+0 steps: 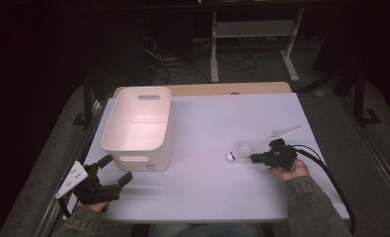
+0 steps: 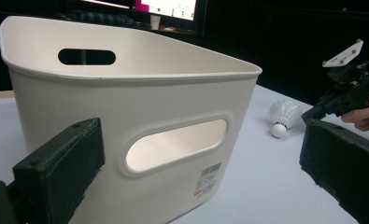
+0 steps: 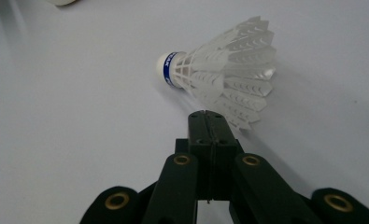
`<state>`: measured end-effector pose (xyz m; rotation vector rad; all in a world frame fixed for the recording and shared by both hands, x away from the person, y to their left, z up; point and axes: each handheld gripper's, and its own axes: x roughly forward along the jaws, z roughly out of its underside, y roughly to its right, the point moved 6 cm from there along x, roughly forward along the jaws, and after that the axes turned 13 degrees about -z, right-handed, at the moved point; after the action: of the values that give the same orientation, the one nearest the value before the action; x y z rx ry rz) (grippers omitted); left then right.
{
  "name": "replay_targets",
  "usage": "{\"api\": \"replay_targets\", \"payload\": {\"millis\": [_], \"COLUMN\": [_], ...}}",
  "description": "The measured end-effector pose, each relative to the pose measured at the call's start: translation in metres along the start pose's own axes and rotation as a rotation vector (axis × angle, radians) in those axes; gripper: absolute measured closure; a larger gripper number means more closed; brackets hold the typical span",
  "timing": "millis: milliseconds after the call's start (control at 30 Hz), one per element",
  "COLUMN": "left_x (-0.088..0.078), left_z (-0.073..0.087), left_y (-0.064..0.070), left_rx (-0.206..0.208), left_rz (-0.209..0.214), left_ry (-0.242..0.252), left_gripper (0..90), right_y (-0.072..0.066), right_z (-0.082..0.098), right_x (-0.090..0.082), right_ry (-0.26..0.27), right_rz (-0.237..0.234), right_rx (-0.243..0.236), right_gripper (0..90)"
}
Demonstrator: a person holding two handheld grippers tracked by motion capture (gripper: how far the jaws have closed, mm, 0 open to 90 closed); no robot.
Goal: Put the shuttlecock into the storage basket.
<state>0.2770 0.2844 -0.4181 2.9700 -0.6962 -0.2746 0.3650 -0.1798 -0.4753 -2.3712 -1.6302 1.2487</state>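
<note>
So far nothing has gone into the white storage bin [image 1: 139, 129], and the feather shuttlecock [image 1: 240, 150] lies on its side on the white table [image 1: 207, 187], well to the right of the bin. Your right gripper [image 3: 212, 114] has its jaws pressed together at the edge of the shuttlecock's skirt; whether they pinch a feather tip or have closed just short of it, I cannot tell from the right gripper view. If a feather is caught, the grip looks thin, so lift gently. Your left gripper [image 2: 196, 163] waits with its jaws wide apart, just in front of the bin's near wall and its handle slot, holding nothing. What is left, as I judge it: secure the shuttlecock, carry it across to the bin and drop it inside.
</note>
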Motion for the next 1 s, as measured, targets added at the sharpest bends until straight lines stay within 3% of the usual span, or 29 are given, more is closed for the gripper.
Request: {"api": "replay_targets", "payload": {"millis": [167,1000], "left_x": [0.000,0.000], "left_z": [0.000,0.000], "left_y": [0.000,0.000], "left_rx": [0.002,0.000], "left_rz": [0.001,0.009], "left_ry": [-0.001,-0.001], "left_gripper": [0.0,0.0], "right_y": [0.004,0.032], "right_z": [-0.005,-0.045], "right_x": [0.003,0.027], "right_ry": [-0.012,0.028], "right_rz": [0.009,0.020], "right_rx": [0.009,0.034], "right_gripper": [88.6,88.7]}}
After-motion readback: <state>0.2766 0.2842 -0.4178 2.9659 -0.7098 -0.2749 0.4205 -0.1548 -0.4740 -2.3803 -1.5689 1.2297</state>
